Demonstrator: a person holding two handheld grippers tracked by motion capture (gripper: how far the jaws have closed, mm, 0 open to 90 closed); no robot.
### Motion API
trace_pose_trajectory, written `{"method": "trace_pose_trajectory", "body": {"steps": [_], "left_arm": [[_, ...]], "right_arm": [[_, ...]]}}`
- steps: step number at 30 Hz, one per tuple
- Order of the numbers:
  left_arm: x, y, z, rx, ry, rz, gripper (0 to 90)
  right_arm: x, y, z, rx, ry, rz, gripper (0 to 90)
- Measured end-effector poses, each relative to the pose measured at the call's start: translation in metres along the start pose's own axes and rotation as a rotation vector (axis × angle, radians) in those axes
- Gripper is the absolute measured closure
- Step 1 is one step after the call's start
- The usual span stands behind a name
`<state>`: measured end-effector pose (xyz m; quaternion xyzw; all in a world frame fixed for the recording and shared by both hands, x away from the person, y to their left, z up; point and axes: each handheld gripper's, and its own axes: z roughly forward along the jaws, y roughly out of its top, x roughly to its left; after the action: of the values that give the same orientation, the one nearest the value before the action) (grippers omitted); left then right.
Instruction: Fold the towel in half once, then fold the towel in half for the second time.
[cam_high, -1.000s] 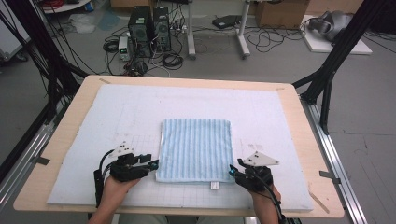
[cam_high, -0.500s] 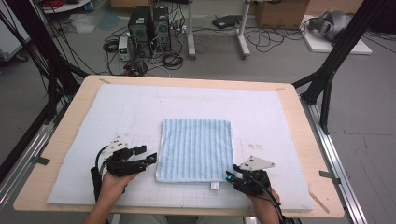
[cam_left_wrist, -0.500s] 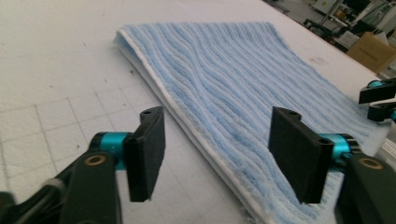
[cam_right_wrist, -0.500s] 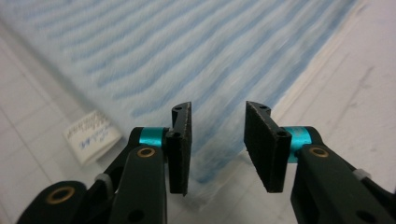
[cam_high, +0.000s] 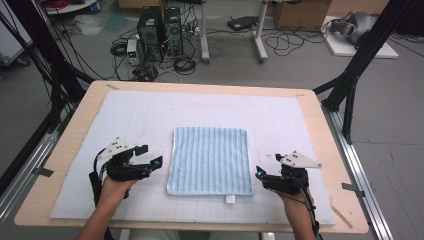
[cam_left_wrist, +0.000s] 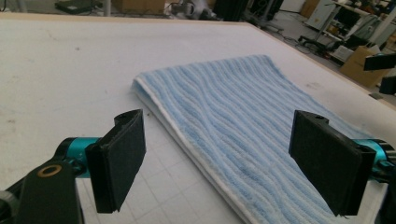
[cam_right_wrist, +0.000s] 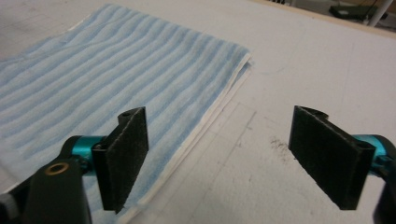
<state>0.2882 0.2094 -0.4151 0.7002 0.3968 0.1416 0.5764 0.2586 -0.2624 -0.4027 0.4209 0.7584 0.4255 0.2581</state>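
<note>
With the folded blue towel (cam_high: 209, 161) lying flat mid-surface, we are drawing the left claw (cam_high: 150, 156) and right claw (cam_high: 258, 173) off its sides, jaws just spread and empty, suggesting the fold is complete.

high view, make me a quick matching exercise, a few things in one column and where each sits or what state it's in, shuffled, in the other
Things:
1. folded towel
2. left gripper
3. right gripper
4. white mat

Places or states:
A. open, off the towel's right edge
B. covers most of the wooden table top
C. lies flat in the middle, blue stripes
D. open, off the towel's left edge

Pairs: 1-C, 2-D, 3-A, 4-B
</note>
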Motion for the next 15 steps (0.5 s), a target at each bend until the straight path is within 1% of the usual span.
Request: {"method": "trace_pose_trajectory", "body": {"steps": [1, 3, 5, 9, 11, 13, 14, 15], "left_arm": [[0.0, 0.0005, -0.0005, 0.003, 0.002, 0.002, 19.3], [-0.0001, 0.0004, -0.0007, 0.006, 0.009, 0.006, 19.2], [-0.0002, 0.0002, -0.0006, 0.011, 0.014, 0.01, 19.3], [0.0015, 0.0021, 0.0022, 0.014, 0.013, 0.007, 19.3], [0.0027, 0.0043, 0.0039, 0.009, 0.02, -0.001, 19.0], [0.0036, 0.0065, 0.0046, -0.005, 0.018, -0.013, 17.1], [0.0041, 0.008, 0.0055, -0.002, 0.018, -0.012, 16.8], [0.0047, 0.0101, 0.0065, 0.005, 0.021, -0.002, 16.8]], "right_arm": [[-0.0009, 0.0001, 0.0005, 0.003, -0.004, -0.001, 11.5], [-0.0022, -0.0005, 0.0011, 0.012, 0.012, -0.001, 11.5], [-0.0031, -0.0011, 0.0008, 0.01, 0.021, -0.001, 11.5], [-0.0048, -0.0006, 0.0003, 0.008, 0.041, -0.001, 11.4], [-0.0061, 0.0008, 0.001, 0.009, 0.048, 0.004, 11.4], [-0.0071, 0.0016, 0.0023, 0.004, 0.051, 0.01, 11.4], [-0.0074, 0.0017, 0.0033, 0.007, 0.058, 0.011, 11.4], [-0.0072, 0.0019, 0.0045, 0.014, 0.061, 0.015, 11.4]]}}
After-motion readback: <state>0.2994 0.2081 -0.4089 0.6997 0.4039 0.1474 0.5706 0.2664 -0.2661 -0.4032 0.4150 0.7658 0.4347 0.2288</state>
